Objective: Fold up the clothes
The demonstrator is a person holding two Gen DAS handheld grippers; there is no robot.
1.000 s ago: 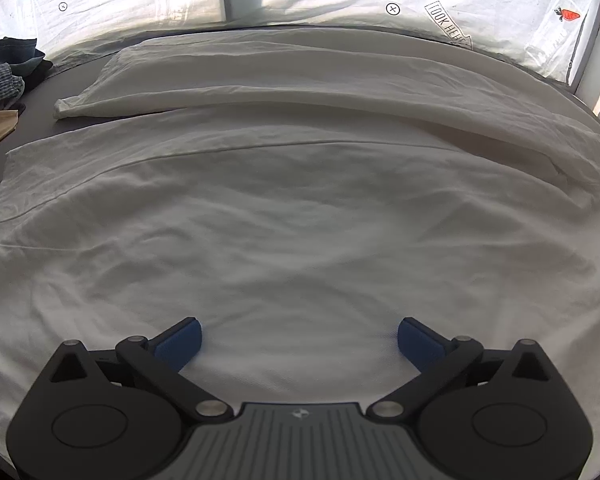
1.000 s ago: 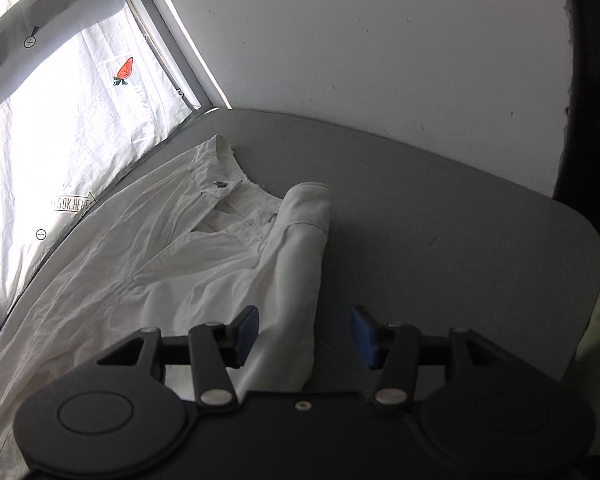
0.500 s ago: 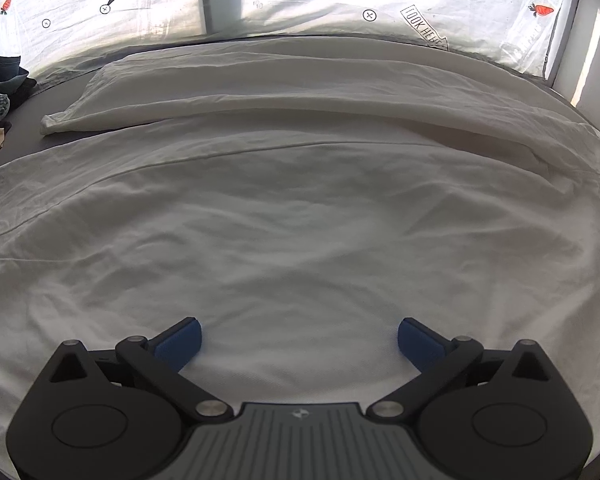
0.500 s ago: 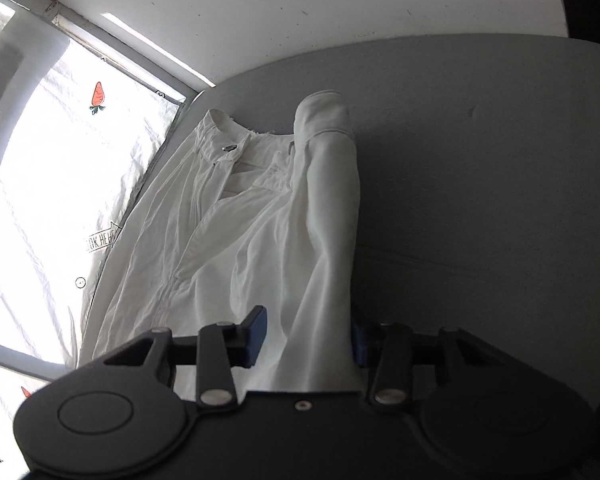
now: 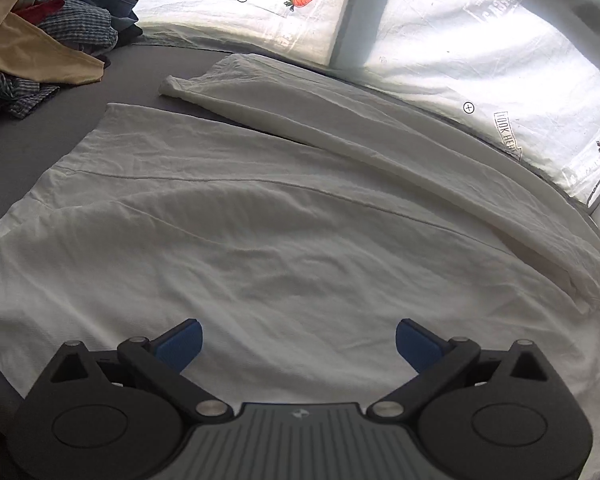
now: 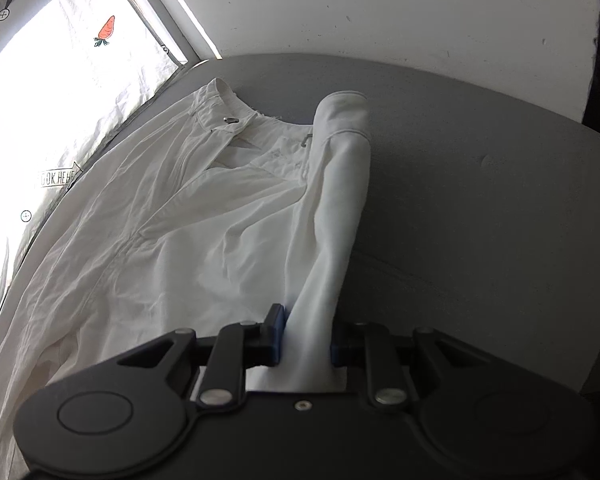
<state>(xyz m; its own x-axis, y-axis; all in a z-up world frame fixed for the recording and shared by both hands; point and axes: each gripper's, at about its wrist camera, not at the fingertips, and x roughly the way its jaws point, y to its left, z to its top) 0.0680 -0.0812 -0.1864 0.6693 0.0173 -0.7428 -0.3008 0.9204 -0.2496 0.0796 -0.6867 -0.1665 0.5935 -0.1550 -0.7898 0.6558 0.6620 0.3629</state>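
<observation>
The white trousers (image 6: 172,248) lie spread flat on the grey counter (image 6: 480,200), waistband toward the white wall (image 6: 380,8) and the two legs running away from it alongside the carrot-print curtain (image 5: 480,60); the metal button (image 6: 231,120) shows at the open fly. The near edge of the waist is gathered into a raised fold (image 6: 336,184), and the right hand-held gripper (image 6: 305,340) is closed on the lower part of that fold, cloth pinched between its blue pads. The left hand-held gripper (image 5: 298,342) hovers over the nearer trouser leg (image 5: 260,248) with its jaws wide apart and nothing between them. A pile of other clothes (image 5: 40,32) sits at the far corner of the counter. This looks like the first fold, one leg over the other, just begun. Next, the left likely needs to drop and pinch the near edge of the leg, so both can carry that side across together without the cloth sagging between them.
</observation>
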